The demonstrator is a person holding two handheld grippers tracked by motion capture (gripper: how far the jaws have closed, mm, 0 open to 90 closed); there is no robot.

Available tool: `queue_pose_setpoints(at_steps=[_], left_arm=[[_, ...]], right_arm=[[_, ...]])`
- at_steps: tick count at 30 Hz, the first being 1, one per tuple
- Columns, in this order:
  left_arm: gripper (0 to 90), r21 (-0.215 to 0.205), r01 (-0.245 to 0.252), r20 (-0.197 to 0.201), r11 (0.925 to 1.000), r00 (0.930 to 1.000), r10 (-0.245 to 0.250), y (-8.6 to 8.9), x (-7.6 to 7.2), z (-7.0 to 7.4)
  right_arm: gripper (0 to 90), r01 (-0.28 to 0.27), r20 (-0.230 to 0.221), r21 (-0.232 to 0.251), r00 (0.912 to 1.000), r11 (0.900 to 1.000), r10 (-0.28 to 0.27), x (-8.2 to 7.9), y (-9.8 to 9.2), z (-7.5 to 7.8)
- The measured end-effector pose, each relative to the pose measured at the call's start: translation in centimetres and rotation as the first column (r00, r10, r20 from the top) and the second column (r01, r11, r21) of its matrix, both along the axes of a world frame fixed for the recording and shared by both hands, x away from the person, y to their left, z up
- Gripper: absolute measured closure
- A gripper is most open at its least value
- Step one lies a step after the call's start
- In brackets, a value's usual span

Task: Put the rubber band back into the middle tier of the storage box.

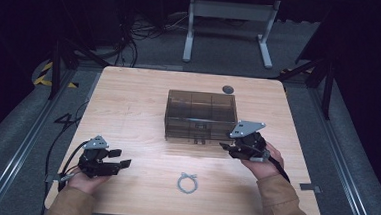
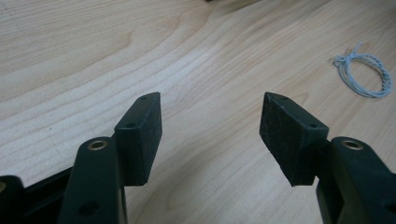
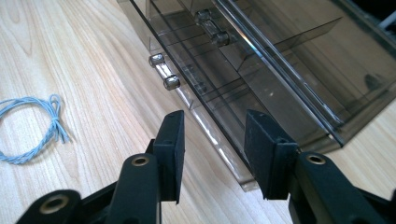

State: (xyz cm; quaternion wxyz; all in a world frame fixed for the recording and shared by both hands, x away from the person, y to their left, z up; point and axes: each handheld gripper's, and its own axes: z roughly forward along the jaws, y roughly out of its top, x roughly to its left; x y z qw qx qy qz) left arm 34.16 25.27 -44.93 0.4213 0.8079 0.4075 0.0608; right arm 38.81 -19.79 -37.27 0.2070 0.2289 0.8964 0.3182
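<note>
**My gear and sleeves**

I am wearing tan sleeves (image 1: 278, 198), showing at the bottom of the high view. My left gripper (image 1: 120, 158), lower left, and my right gripper (image 1: 224, 146), right of centre, are wearing black bodies topped by grey three-cornered plates, with black cables trailing back. In the gripper views, brass-ringed screw holes are glinting on black arms, which are carrying blocky, finely textured pads (image 2: 140, 135).

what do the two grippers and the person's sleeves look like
Both grippers are black. The left gripper and right gripper each carry a grey three-cornered plate on top and trail a black cable. Each jaw is a black arm with a brass-ringed hole, tipped by a blocky black pad with a rough face. The sleeves are tan.
</note>
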Motion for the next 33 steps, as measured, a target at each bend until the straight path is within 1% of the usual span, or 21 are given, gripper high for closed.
queue_pose_setpoints(at_steps=[2, 4, 6, 8, 10, 12, 13, 15, 18, 19, 20, 23, 24, 25, 27, 30, 33], left_arm=[[40.0, 0.007, -0.007, -0.003, 0.9999, 1.0, 0.007, 0.4, -0.4, 0.0], [40.0, 0.003, -0.02, -0.011, 0.9998, 0.9997, 0.02, 0.8, -0.7, -0.1], [40.0, 0.003, -0.029, -0.01, 0.9996, 0.9995, 0.03, 1.1, -0.9, 0.0], [39.6, 0.002, -0.044, -0.01, 0.999, 0.999, 0.044, 1.2, -1.2, 0.0], [36.3, 0.008, -0.057, -0.02, 0.9984, 0.9982, 0.057, 1.4, -1.3, 0.0], [35.0, 0.01, -0.077, -0.015, 0.997, 0.9969, 0.077, 1.7, -1.5, -0.1], [34.5, 0.006, -0.086, -0.018, 0.9963, 0.9961, 0.086, 1.8, -1.6, 0.0], [34.5, -0.005, -0.102, -0.01, 0.9947, 0.9947, 0.102, 2.1, -1.8, 0.1], [34.5, 0.004, -0.111, -0.003, 0.9939, 0.9939, 0.111, 2.3, -2.1, 0.1], [34.6, 0.008, -0.111, -0.003, 0.9938, 0.9938, 0.111, 2.3, -2.2, 0.1], [34.6, 0.009, -0.115, 0.0, 0.9933, 0.9934, 0.115, 2.3, -2.3, 0.1], [34.7, 0.009, -0.122, 0.004, 0.9925, 0.9926, 0.122, 2.5, -2.7, 0.1], [34.7, 0.013, -0.124, 0.005, 0.9922, 0.9923, 0.124, 2.6, -2.8, 0.1], [34.7, 0.012, -0.126, 0.008, 0.9919, 0.992, 0.126, 2.6, -2.9, 0.1], [35.0, 0.008, -0.127, 0.01, 0.9919, 0.9919, 0.127, 2.7, -3.1, 0.2], [36.2, 0.001, -0.126, 0.012, 0.992, 0.9919, 0.126, 2.8, -3.3, 0.2], [36.7, 0.008, -0.129, 0.016, 0.9916, 0.9915, 0.129, 2.9, -3.5, 0.1]], right_arm=[[59.1, -0.012, -0.018, -0.012, 0.9998, 1.0, 0.011, 0.4, 0.3, 0.0], [61.1, -0.029, -0.046, -0.024, 0.9986, 0.999, 0.028, 1.0, 0.6, -0.1], [60.3, -0.039, -0.072, -0.047, 0.9968, 0.998, 0.036, 1.6, 0.9, -0.2], [60.0, -0.056, -0.089, -0.053, 0.9947, 0.997, 0.052, 2.0, 1.2, -0.3], [59.6, -0.07, -0.099, -0.069, 0.9931, 0.995, 0.063, 2.4, 1.4, -0.4], [57.6, -0.079, -0.111, -0.089, 0.9914, 0.993, 0.069, 2.7, 1.7, -0.5], [57.5, -0.08, -0.11, -0.094, 0.9915, 0.992, 0.07, 2.9, 1.8, -0.6], [55.6, -0.088, -0.113, -0.101, 0.9907, 0.991, 0.076, 3.2, 2.0, -0.7], [54.8, -0.1, -0.16, -0.104, 0.9837, 0.99, 0.083, 3.8, 2.2, -0.9], [53.2, -0.093, -0.168, -0.112, 0.983, 0.989, 0.074, 3.9, 2.3, -1.0], [54.6, -0.092, -0.167, -0.111, 0.9833, 0.99, 0.073, 4.0, 2.3, -1.0], [56.9, -0.113, -0.165, -0.108, 0.9818, 0.988, 0.094, 4.3, 2.5, -1.2], [56.9, -0.127, -0.177, -0.111, 0.9785, 0.986, 0.106, 4.6, 2.5, -1.3], [57.4, -0.14, -0.201, -0.109, 0.9727, 0.984, 0.116, 4.8, 2.6, -1.4], [57.5, -0.162, -0.232, -0.104, 0.9635, 0.981, 0.134, 5.1, 2.7, -1.5], [60.2, -0.19, -0.236, -0.122, 0.9589, 0.974, 0.157, 5.5, 2.9, -1.7], [60.9, -0.201, -0.251, -0.128, 0.954, 0.971, 0.165, 5.8, 3.0, -1.9]])
